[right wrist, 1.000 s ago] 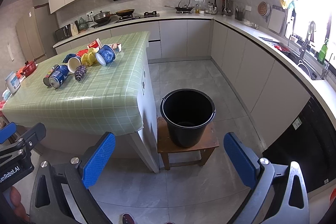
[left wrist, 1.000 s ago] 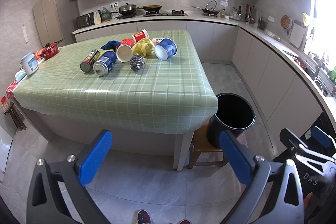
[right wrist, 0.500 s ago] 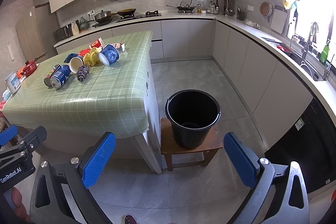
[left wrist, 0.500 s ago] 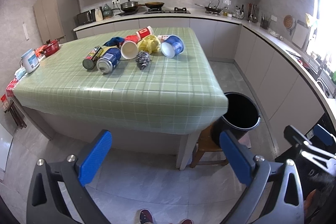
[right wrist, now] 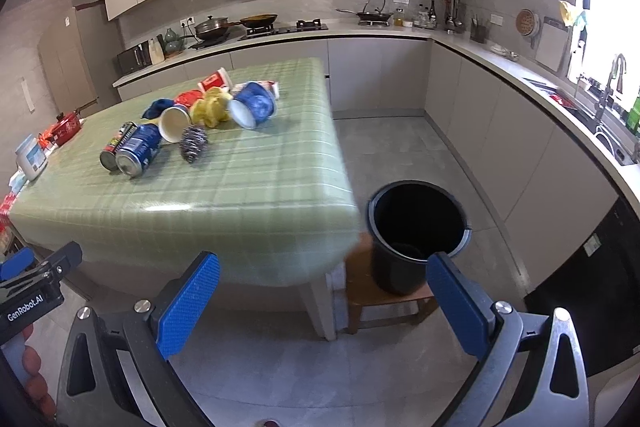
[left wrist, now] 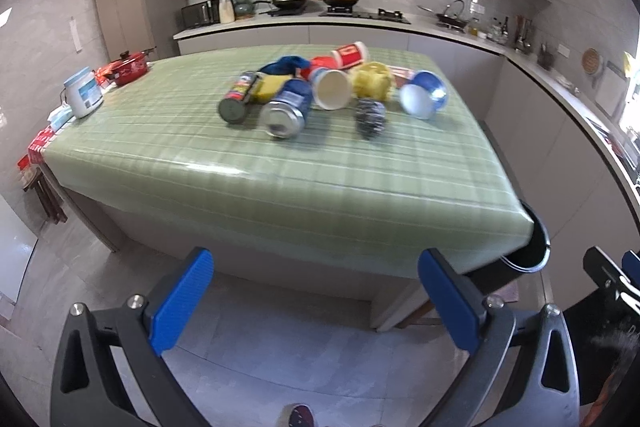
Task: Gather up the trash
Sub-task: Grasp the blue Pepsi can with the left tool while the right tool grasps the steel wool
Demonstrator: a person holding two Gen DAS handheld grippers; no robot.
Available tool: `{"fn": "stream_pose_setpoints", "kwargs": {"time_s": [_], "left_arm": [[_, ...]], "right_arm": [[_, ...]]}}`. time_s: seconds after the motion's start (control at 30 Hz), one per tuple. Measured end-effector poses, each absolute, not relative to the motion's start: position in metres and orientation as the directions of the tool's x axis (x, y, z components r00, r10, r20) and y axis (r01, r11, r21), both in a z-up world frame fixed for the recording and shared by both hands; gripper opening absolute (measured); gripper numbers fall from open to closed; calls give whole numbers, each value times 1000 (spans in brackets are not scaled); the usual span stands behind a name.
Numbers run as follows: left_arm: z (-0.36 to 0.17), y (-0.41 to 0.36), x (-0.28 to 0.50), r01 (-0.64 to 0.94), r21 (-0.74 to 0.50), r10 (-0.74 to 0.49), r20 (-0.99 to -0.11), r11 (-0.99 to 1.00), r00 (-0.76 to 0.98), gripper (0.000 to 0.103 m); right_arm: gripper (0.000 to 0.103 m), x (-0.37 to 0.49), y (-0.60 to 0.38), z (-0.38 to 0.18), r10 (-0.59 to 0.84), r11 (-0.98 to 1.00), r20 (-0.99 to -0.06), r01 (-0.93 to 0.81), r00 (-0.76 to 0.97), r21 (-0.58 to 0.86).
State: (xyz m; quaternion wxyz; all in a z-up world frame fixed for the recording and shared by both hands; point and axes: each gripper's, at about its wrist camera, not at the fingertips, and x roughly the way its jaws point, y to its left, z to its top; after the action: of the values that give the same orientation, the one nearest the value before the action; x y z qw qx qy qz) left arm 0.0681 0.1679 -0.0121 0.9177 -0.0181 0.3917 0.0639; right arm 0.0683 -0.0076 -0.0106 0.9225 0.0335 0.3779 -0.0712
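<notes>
A heap of trash lies on the green checked table (left wrist: 280, 179): a blue can (left wrist: 286, 109), a dark spray can (left wrist: 239, 99), a white paper cup (left wrist: 332, 89), a steel scourer (left wrist: 371, 113), a yellow crumpled item (left wrist: 374, 79), a blue cup (left wrist: 423, 95) and a red cup (left wrist: 350, 54). The same heap shows in the right wrist view, with the blue can (right wrist: 138, 149) and scourer (right wrist: 193, 143) nearest. A black bucket (right wrist: 418, 227) stands on a wooden stool (right wrist: 384, 301) beside the table's right corner. My left gripper (left wrist: 316, 295) and right gripper (right wrist: 324, 303) are both open and empty, short of the table's near edge.
A white jar (left wrist: 83, 92) and a red pot (left wrist: 129, 63) sit at the table's left end. Kitchen counters (right wrist: 520, 83) run along the back and right walls. Grey tiled floor (right wrist: 400, 143) lies between table and cabinets. A person's shoe (left wrist: 298, 415) shows at the bottom.
Both grippers have moved forward toward the table; the trash heap and bucket appear larger and closer. The jaws stay open.
</notes>
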Motion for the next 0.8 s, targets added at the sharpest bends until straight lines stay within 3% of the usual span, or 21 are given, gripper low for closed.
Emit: {"fn": "stream_pose_setpoints", "kwargs": {"time_s": [0.37, 0.8], "left_arm": [[-24, 241, 122, -154, 26, 123, -738, 988, 664, 103], [-28, 240, 214, -166, 45, 144, -744, 985, 653, 103]], "right_arm": [[103, 128, 60, -25, -98, 990, -716, 142, 691, 2], [103, 240, 70, -37, 1, 998, -730, 46, 684, 44]]}}
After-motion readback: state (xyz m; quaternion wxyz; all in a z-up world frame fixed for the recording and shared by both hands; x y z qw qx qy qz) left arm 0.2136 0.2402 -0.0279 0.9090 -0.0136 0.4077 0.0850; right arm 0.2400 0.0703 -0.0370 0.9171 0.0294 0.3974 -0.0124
